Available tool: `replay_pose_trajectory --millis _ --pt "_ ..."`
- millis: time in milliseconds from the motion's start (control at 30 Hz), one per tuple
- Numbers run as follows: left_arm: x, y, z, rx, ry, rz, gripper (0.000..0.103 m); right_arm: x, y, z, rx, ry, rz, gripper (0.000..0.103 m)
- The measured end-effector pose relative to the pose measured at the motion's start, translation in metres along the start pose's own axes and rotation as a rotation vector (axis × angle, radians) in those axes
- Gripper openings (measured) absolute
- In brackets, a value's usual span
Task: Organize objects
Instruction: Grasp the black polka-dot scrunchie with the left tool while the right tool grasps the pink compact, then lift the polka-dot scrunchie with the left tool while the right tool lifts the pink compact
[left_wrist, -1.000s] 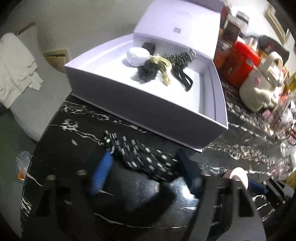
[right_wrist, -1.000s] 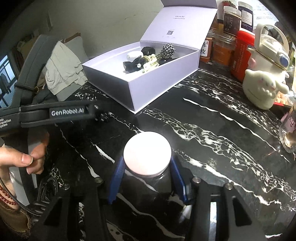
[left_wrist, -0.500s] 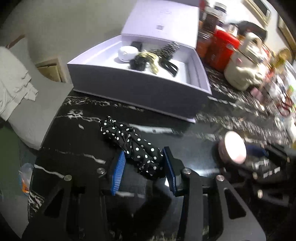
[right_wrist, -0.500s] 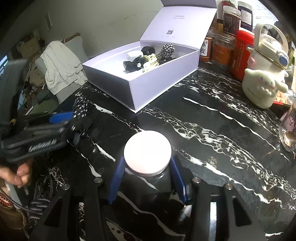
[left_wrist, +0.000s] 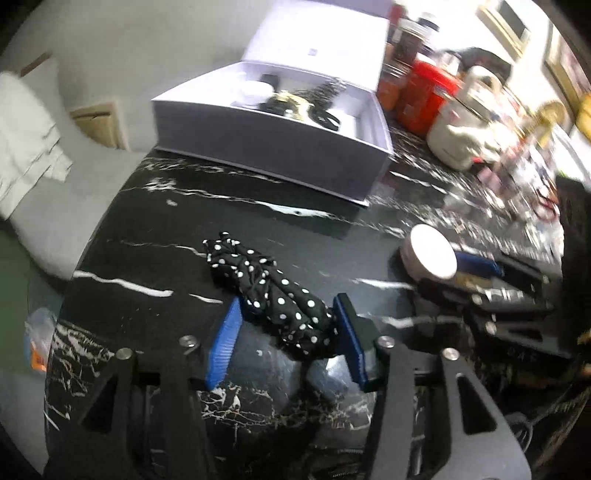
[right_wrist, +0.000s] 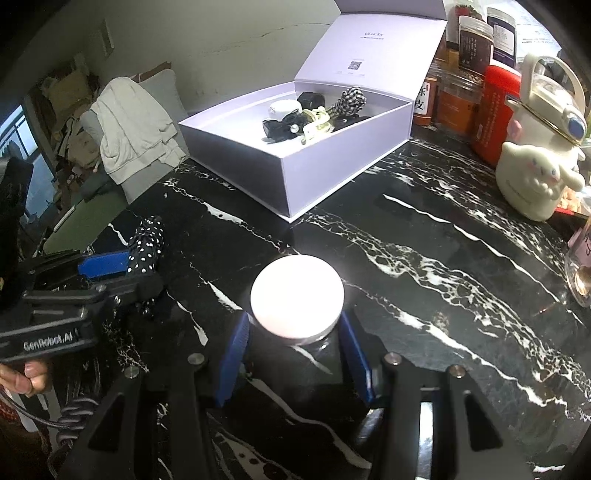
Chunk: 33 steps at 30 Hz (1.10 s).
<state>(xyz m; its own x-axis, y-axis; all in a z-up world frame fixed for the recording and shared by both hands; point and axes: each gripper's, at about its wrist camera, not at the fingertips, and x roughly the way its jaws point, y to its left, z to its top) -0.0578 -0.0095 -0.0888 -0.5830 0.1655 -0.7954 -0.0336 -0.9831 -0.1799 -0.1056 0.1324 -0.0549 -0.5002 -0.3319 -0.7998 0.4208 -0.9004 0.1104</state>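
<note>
so the left gripper (left_wrist: 288, 328) has the black polka-dot fabric piece (left_wrist: 273, 291) sitting between its blue pads. its jaws have just been opening back up a bit, and from the left wrist view the cloth fills most of the gap, touching the right pad and close against the left, but i honestly can't tell if it's being pinched or just lying there on the black marble counter (right_wrist: 424, 258). the far end of the fabric trails out toward the box and rests on the counter.

the right gripper (right_wrist: 295, 343) is parked around a clear jar with a pale pink lid (right_wrist: 297, 295), a pad against each side of the glass just under the lid, so that looks like a grip. the jar looks to be standing on the counter, upright.

the open lavender box (right_wrist: 314, 173) sits further back, lid propped up, with a little pile of hair accessories (right_wrist: 310, 118) already inside at the far end. plenty of bare floor left in the near half.

my read: this is the pickup step for the dotted piece, with the box as the likely destination. next move needs a firm squeeze on the bunched middle so it doesn't slip out, then a lift clear of the near wall of the box before letting go inside. floppy thing, so the loose end could drag or catch on the rim.
</note>
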Motion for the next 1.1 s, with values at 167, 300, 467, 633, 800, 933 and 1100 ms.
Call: replay_pose_trajectory --millis 167,300,467,633,800,933,1100 --pt "0.003 0.000 0.001 -0.042 -0.012 0.011 0.071 0.000 0.000 0.000 0.008 0.002 0.006 0.062" --pt "0.008 -0.014 -0.001 0.027 -0.006 0.050 0.081 0.000 -0.002 0.000 0.021 0.001 0.006 0.065" --pt "0.017 -0.030 -0.003 0.127 -0.032 0.158 0.086 0.000 -0.003 0.000 0.031 -0.002 0.021 0.070" --pt "0.019 -0.028 0.003 0.115 -0.026 0.129 0.074 0.000 -0.006 0.001 0.052 -0.018 0.020 0.070" --pt "0.018 -0.033 0.007 0.128 -0.018 0.108 0.033 0.001 -0.006 0.001 0.044 -0.033 0.004 0.064" --pt "0.017 -0.039 0.008 0.166 0.006 0.078 0.017 0.001 -0.003 0.001 0.019 -0.038 0.002 0.051" --pt "0.014 -0.035 0.006 0.147 0.033 0.071 0.015 0.002 0.000 0.002 0.004 -0.037 0.002 0.051"
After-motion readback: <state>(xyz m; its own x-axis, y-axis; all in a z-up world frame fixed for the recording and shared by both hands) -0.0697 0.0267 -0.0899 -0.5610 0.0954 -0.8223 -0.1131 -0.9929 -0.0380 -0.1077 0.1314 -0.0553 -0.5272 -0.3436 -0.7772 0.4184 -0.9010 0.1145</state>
